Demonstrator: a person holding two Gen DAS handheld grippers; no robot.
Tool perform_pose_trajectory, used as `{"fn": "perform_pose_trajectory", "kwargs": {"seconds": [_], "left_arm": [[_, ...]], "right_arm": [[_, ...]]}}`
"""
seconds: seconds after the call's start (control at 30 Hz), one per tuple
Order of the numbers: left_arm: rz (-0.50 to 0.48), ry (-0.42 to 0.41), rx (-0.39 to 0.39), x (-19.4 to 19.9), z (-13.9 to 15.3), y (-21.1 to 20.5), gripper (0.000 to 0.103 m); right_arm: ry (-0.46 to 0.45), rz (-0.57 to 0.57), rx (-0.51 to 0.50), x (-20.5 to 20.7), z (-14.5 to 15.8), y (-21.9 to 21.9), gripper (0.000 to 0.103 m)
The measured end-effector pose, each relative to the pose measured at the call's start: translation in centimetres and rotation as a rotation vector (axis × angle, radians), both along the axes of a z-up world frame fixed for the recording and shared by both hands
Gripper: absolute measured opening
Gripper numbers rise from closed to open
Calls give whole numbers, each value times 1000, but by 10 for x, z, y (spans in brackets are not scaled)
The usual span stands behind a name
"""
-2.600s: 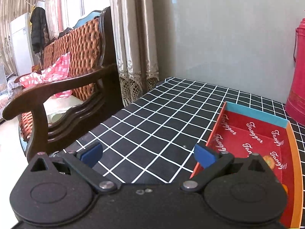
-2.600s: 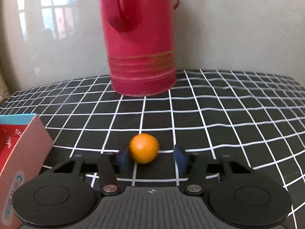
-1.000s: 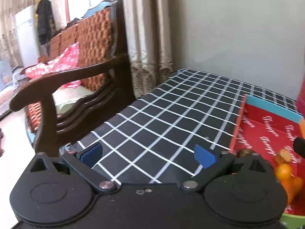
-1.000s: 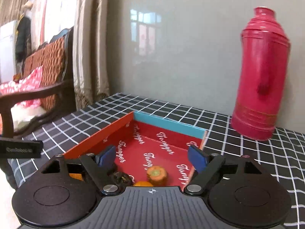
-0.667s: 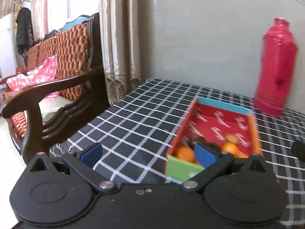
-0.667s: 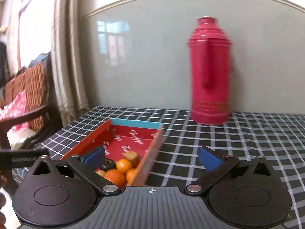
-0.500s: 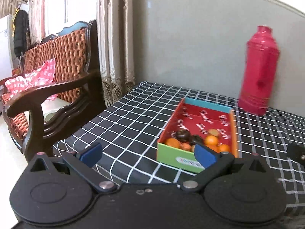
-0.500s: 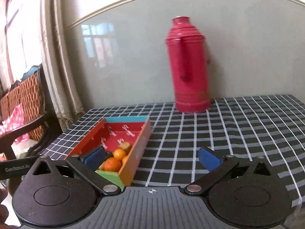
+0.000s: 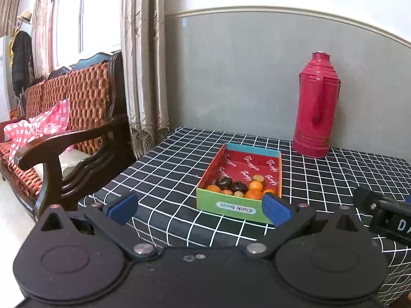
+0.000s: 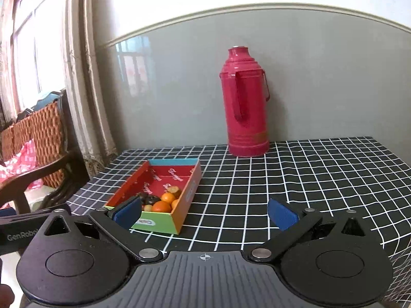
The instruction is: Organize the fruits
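A shallow cardboard box [image 9: 231, 206] with a red inside and a green front wall sits on the checked table; it also shows in the right wrist view [image 10: 191, 187]. Several small oranges [image 9: 253, 193] [image 10: 161, 206] and dark fruits [image 9: 224, 182] lie at its near end. My left gripper [image 9: 200, 209] is open and empty, held back from the table's front edge. My right gripper [image 10: 205, 215] is open and empty, also back from the table, to the right of the box.
A tall red thermos [image 9: 316, 107] [image 10: 245, 102] stands at the back of the table [image 9: 167, 169] by the grey wall. A wooden sofa [image 9: 64, 128] with a pink checked cloth stands to the left. Curtains [image 9: 143, 64] hang behind it.
Both grippers have pulled back and up from the table. The orange that sat between the right fingers 2.6 s ago now lies in the box, and the right gripper is empty.
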State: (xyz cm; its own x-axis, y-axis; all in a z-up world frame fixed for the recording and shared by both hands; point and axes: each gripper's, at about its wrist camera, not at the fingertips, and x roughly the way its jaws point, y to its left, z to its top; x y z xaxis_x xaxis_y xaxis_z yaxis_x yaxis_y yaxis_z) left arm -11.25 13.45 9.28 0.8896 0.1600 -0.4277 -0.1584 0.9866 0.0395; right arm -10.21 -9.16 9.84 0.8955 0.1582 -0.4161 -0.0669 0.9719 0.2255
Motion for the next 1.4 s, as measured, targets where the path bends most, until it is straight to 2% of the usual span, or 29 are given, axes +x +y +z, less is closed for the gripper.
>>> {"fn": "perform_pose_trajectory", "kwargs": {"seconds": [1.4], "left_arm": [[-28, 25, 0, 0, -9, -5, 97]], "right_arm": [[14, 8, 6, 4, -8, 2, 103]]}}
